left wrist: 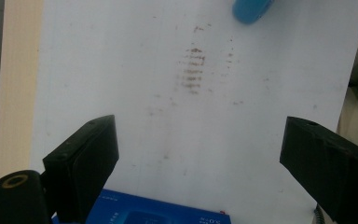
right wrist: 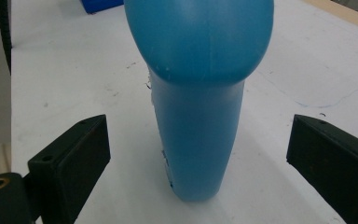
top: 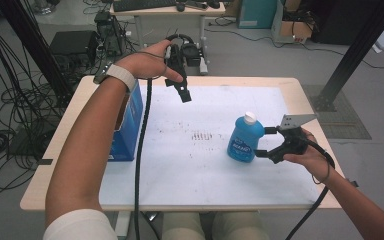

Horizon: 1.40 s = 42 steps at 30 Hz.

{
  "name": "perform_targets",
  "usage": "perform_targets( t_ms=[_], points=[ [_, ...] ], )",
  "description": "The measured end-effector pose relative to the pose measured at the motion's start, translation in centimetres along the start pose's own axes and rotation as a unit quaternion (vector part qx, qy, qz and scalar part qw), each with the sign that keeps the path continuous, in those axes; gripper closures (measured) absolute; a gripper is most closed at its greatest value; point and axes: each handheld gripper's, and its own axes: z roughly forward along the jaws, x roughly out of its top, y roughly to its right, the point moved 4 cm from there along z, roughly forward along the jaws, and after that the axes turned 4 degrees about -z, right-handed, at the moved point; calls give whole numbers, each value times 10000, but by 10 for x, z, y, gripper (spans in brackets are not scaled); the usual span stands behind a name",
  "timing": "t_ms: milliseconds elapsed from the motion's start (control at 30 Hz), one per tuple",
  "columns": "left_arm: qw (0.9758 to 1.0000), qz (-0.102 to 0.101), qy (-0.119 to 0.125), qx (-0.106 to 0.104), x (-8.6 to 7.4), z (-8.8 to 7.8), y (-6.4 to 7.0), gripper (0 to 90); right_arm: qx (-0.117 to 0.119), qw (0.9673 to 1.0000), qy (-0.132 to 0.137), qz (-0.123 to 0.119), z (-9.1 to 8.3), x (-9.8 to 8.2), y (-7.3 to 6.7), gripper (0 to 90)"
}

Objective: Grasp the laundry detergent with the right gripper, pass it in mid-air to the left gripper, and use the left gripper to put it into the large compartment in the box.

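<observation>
1. We take the work in hand to be picking up the blue bottle [top: 245,138], which stands upright with its white cap [top: 250,118] on, at about 4 o'clock from the middle of the tabletop [top: 190,185].
2. Our right gripper [top: 262,141] has been brought level to the bottle's 3 o'clock side. Its jaws stand wide apart, one past each side of the bottle body, and in the right gripper view there is clear white surface between each jaw and the blue plastic. We judge nothing is gripped yet.
3. Our left gripper [top: 184,94] is held up over the far edge, near 11 o'clock, pointing down at the tabletop. Its jaws are also wide apart with nothing between them; the left gripper view looks down on a brown scuff mark [left wrist: 193,70] on the white surface.
4. A blue carton [top: 130,125] stands at the 9 o'clock edge, under our left forearm, untouched.
5. Done, as we judge it: the approach and the lining-up of the right jaws around the bottle.
6. Left: closing the jaws on the bottle, lifting it, and whatever follows. The left gripper has no part in it so far.
</observation>
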Motion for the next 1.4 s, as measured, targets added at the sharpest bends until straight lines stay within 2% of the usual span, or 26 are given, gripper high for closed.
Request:
perform_targets(
  t_ms=[200,233,267,300,767,800,867,1000,1033,1200,1367,1400],
  points=[
    [10000,-1,4,9,0,0,0,118,13,10000,8,-8,-1,0,-1,60],
    [9999,-19,137,4,0,2,0,118,13,10000,8,-8,-1,0,-1,60],
    [9999,-22,136,4,0,2,0,118,11,10000,6,-9,0,0,-1,61],
    [10000,5,-9,22,0,0,0,118,13,10000,-1,8,-1,0,-1,60],
    [10000,-18,12,9,-1,0,0,118,26,10000,21,-23,0,1,-2,61],
    [9999,-38,144,10,0,2,0,118,27,10000,20,-20,0,1,-2,61],
    [9999,2,140,21,0,2,0,118,24,10000,8,0,0,1,-2,60],
    [9999,-40,139,16,-1,2,0,118,27,10000,20,-28,1,1,-2,61],
    [10000,-16,-11,27,-1,-1,0,118,25,10000,1,6,0,1,-2,61],
    [10000,-10,3,39,-1,0,0,119,24,10000,-9,29,0,1,-2,63],
    [10000,-4,26,46,-1,0,0,118,38,10000,42,-63,1,1,-1,63],
    [10000,-7,26,43,-1,0,0,118,23,10000,8,-5,0,1,-2,64]
  ],
)
